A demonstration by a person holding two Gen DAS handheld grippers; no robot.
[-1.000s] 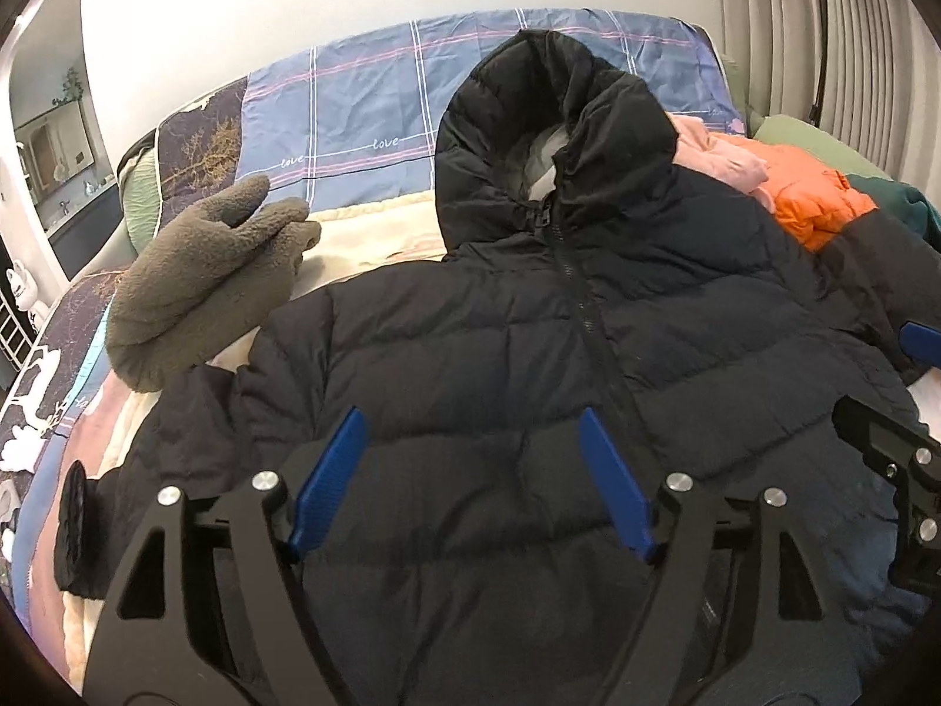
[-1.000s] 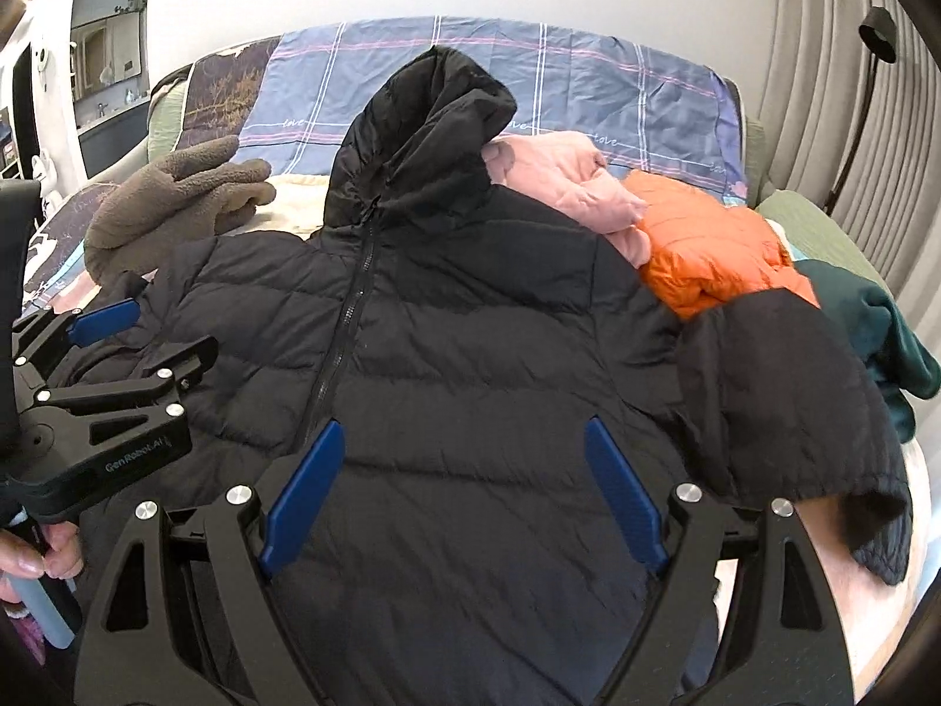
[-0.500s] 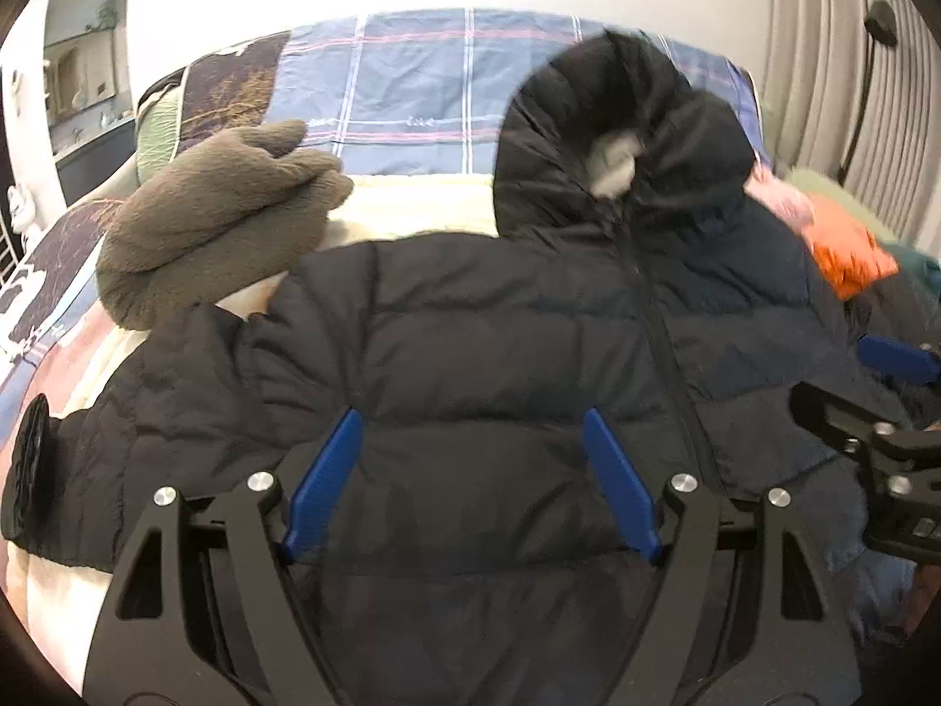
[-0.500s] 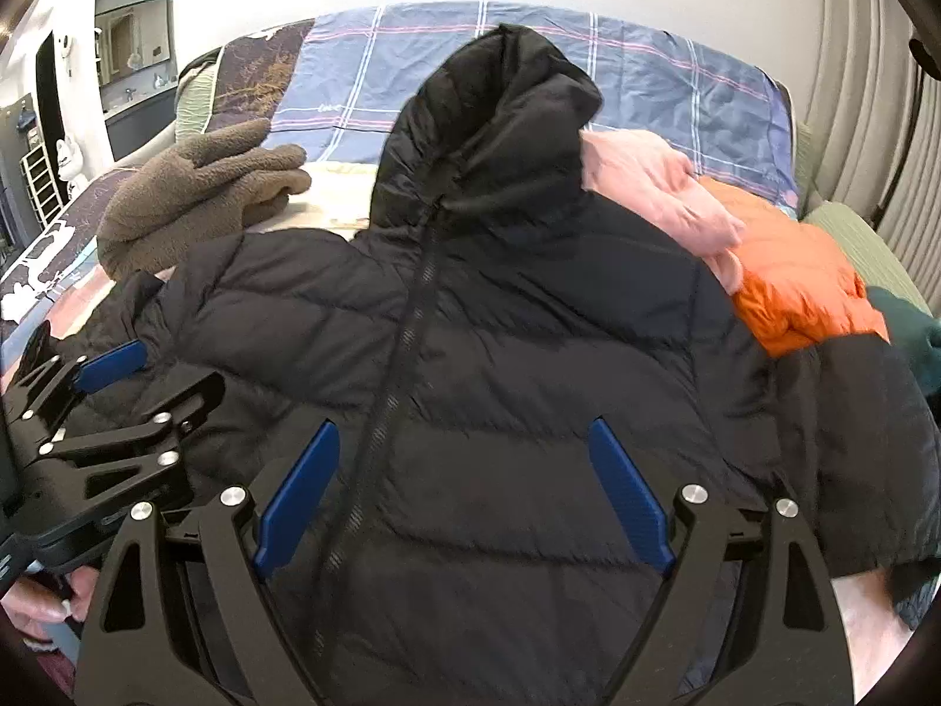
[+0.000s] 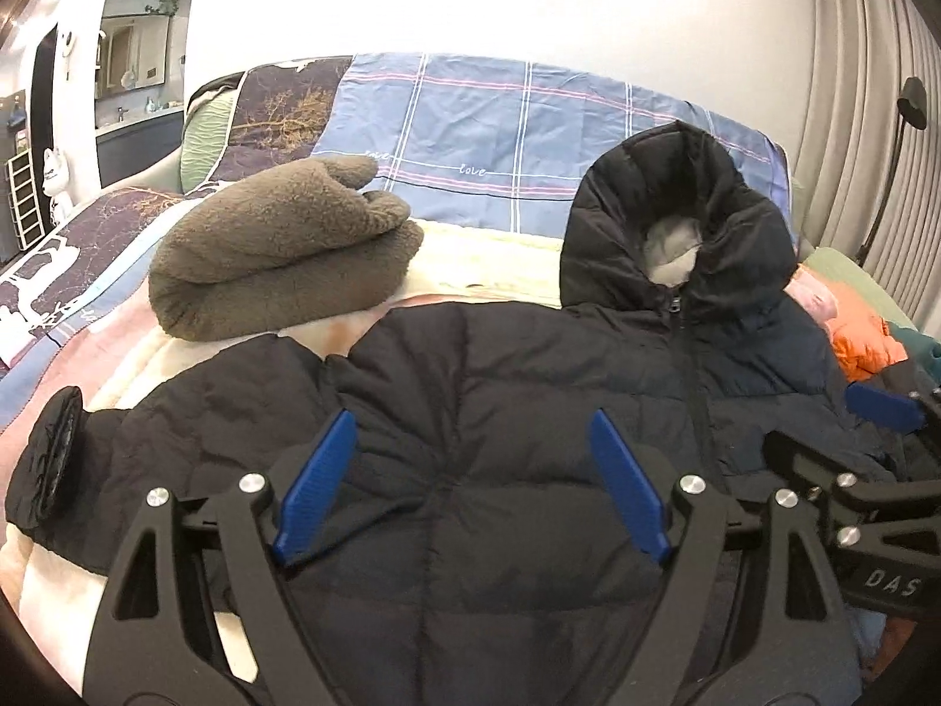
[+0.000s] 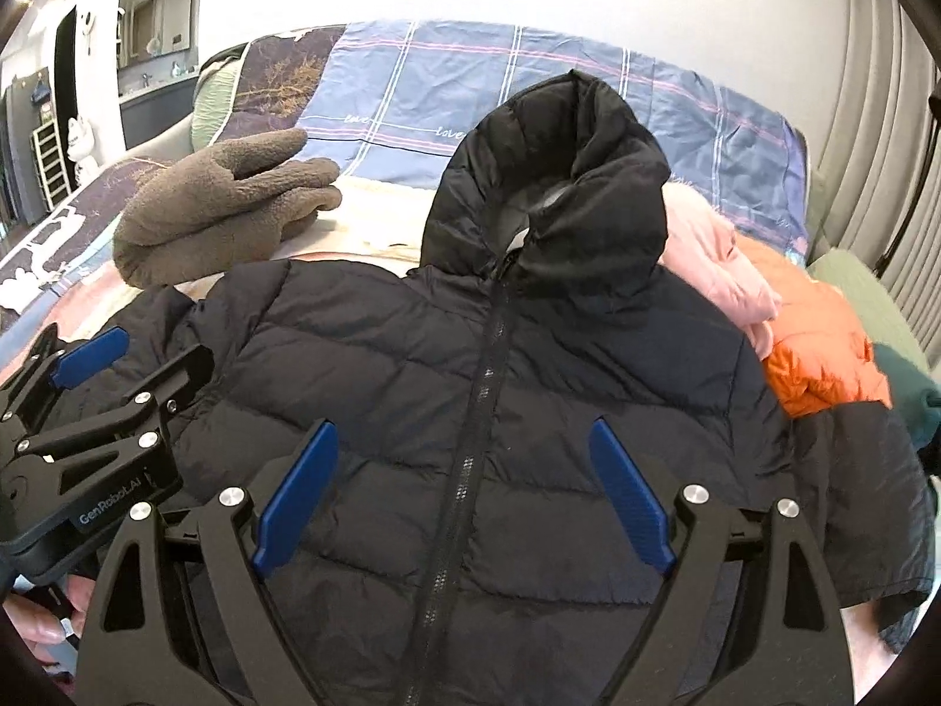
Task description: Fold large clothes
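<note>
A black hooded puffer jacket (image 5: 500, 400) lies front up and zipped on the bed, its hood (image 5: 676, 206) toward the headboard. Its left sleeve stretches out to a cuff (image 5: 56, 453). The other sleeve (image 6: 870, 500) hangs off to the right. My left gripper (image 5: 470, 420) hovers over the jacket's left chest; its jaws are opening and nothing is between them. My right gripper (image 6: 463, 429) hangs open over the zipper (image 6: 482, 388), also with nothing in it. Each gripper shows at the edge of the other's view: the left gripper (image 6: 117, 359) and a pad of the right gripper (image 5: 882, 406).
A folded brown fleece (image 5: 282, 259) lies left of the hood. Pink (image 6: 723, 270), orange (image 6: 823, 353) and dark green (image 6: 906, 376) garments are piled on the right. A blue plaid cover (image 5: 500, 135) lies at the head of the bed. A hand (image 6: 41, 623) holds the left gripper.
Both grippers have slid to the left over the jacket, so the hood now sits further right in each view. The left gripper has rolled and more of the left sleeve shows.
</note>
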